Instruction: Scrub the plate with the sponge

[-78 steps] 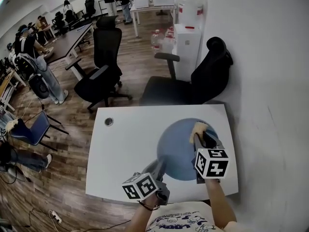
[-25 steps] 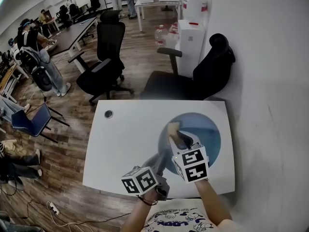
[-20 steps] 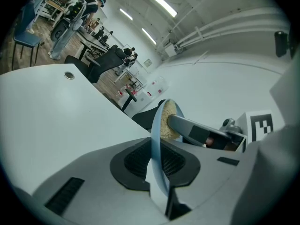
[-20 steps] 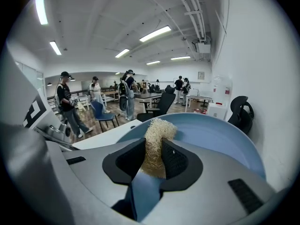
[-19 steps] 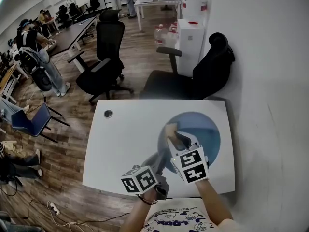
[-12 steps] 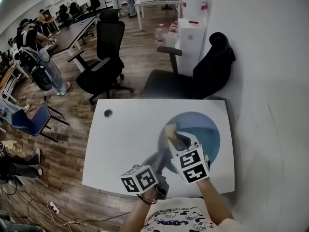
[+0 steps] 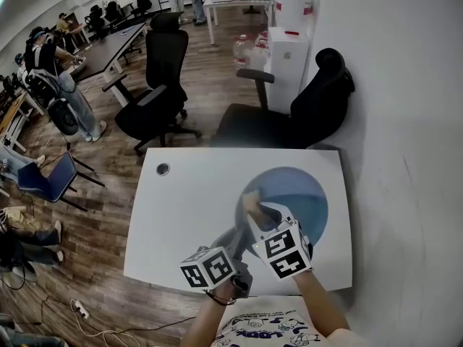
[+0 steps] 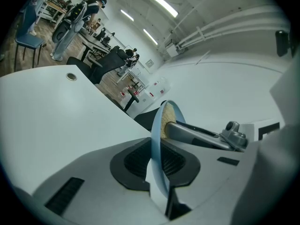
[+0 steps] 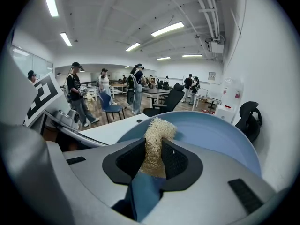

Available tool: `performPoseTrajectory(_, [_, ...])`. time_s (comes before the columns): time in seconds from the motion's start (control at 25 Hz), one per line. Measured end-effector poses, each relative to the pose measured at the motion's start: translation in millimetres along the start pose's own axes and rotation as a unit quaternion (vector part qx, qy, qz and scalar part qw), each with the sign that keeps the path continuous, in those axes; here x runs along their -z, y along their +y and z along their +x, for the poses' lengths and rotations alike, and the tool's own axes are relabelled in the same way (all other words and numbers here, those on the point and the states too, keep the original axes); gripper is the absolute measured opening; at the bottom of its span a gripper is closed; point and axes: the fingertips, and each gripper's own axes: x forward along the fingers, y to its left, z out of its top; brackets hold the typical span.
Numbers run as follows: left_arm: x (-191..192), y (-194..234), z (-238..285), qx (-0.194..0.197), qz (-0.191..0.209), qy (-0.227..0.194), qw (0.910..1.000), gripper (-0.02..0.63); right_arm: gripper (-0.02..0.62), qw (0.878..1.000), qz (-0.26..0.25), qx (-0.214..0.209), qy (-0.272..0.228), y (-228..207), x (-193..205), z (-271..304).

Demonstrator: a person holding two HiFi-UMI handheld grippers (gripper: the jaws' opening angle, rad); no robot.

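A round blue plate [image 7: 298,194] rests on the white table [image 7: 188,215], right of the middle. My left gripper [image 7: 239,238] is shut on its near-left rim; in the left gripper view the plate [image 8: 156,163] shows edge-on between the pads. My right gripper [image 7: 255,212] is shut on a tan fibrous sponge [image 7: 249,200], which sits against the plate's left part. The right gripper view has the sponge [image 9: 154,142] pinched between the black pads, its tip on the plate [image 9: 215,135]. From the left gripper view the sponge [image 8: 166,121] pokes out behind the rim.
A black office chair [image 7: 289,121] stands behind the table's far edge, with a white wall along the right. The table has a cable hole [image 7: 163,169] at its far left corner. More chairs, desks and people fill the room beyond.
The sponge, at the plate's far right three seconds ago, is now at its left side. Over the last second the right gripper rolled and edged slightly left; the left stayed still.
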Motion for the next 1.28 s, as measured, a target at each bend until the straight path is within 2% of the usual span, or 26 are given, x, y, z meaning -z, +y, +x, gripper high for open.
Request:
performPoseTrajectory(0.52, [1,6,-2,-0.003,-0.015,0.002,0.9999,0.035,0.110,1.000,-0.014,-0.009,0.018,11,8,-1])
performPoseTrajectory(1.28, [-5,14,-6,-0.019,-0.035,-0.016,0.9991,0.037,0.110,0.999,-0.004,-0.029,0.036,24,20,-2])
